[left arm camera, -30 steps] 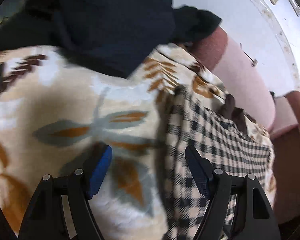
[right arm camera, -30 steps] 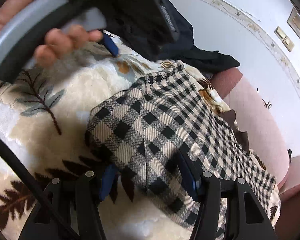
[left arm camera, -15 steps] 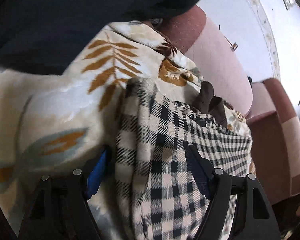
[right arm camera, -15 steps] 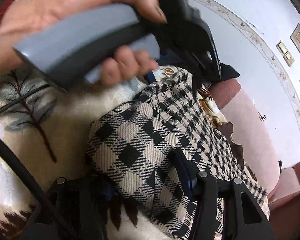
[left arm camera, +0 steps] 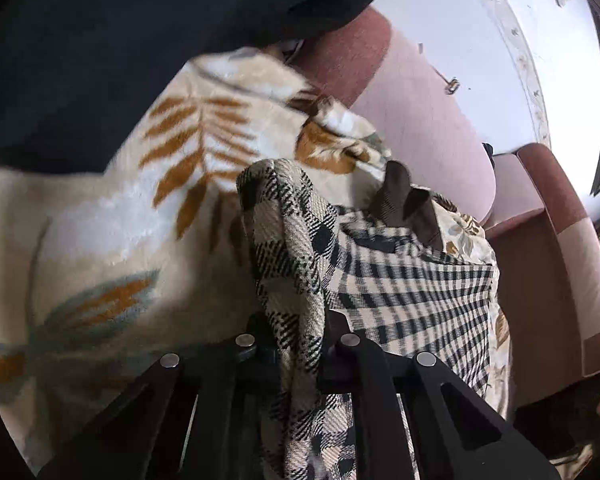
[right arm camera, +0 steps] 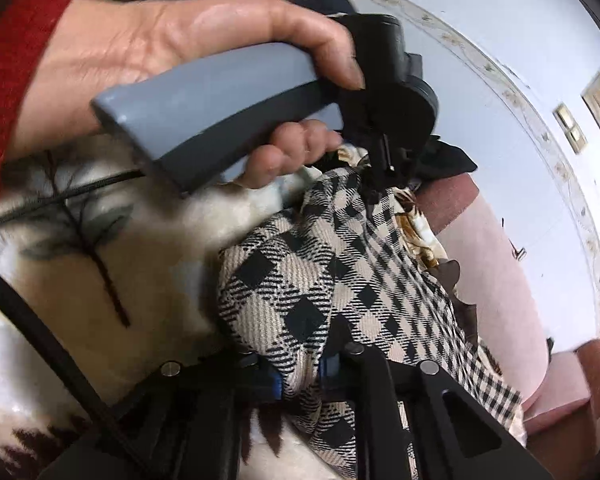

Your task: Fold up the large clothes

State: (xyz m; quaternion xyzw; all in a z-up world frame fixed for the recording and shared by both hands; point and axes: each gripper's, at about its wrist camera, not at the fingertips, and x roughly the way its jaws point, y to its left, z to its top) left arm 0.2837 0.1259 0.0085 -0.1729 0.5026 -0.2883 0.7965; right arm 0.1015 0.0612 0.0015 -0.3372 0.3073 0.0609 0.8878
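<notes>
Both grippers are pinching the same checked garment [left arm camera: 412, 292], black-and-beige plaid, lying on a leaf-print blanket [left arm camera: 112, 216] spread over a pink sofa [left arm camera: 432, 128].

Left gripper [left arm camera: 300, 344], near edge of the left wrist view: jaws closing, pressed on a bunched fold of the plaid that rises in a ridge between them and hangs down past the near edge. Pads mostly hidden by the cloth.

Right gripper [right arm camera: 300, 364], near edge of the right wrist view: jaws closing, cloth clamped between them, a sliver of blue pad [right arm camera: 275, 380] visible on the left side. Plaid corner puffs up just above the jaws.

Further in the right wrist view: the person's left hand [right arm camera: 172, 48], red sleeve [right arm camera: 8, 80], wraps the grey handle [right arm camera: 220, 108] of the other gripper, whose black head meets the far corner of the plaid. Black cable [right arm camera: 52, 200] trails off left.

Garment runs from both grips away to the right along the sofa seat. Dark brown piece [left arm camera: 404, 204] sits at its far edge.

Far: dark clothing [left arm camera: 100, 48] heaped on the blanket, sofa backrest, white wall, switch plates [right arm camera: 570, 128].

No readable writing, brand or label anywhere.
</notes>
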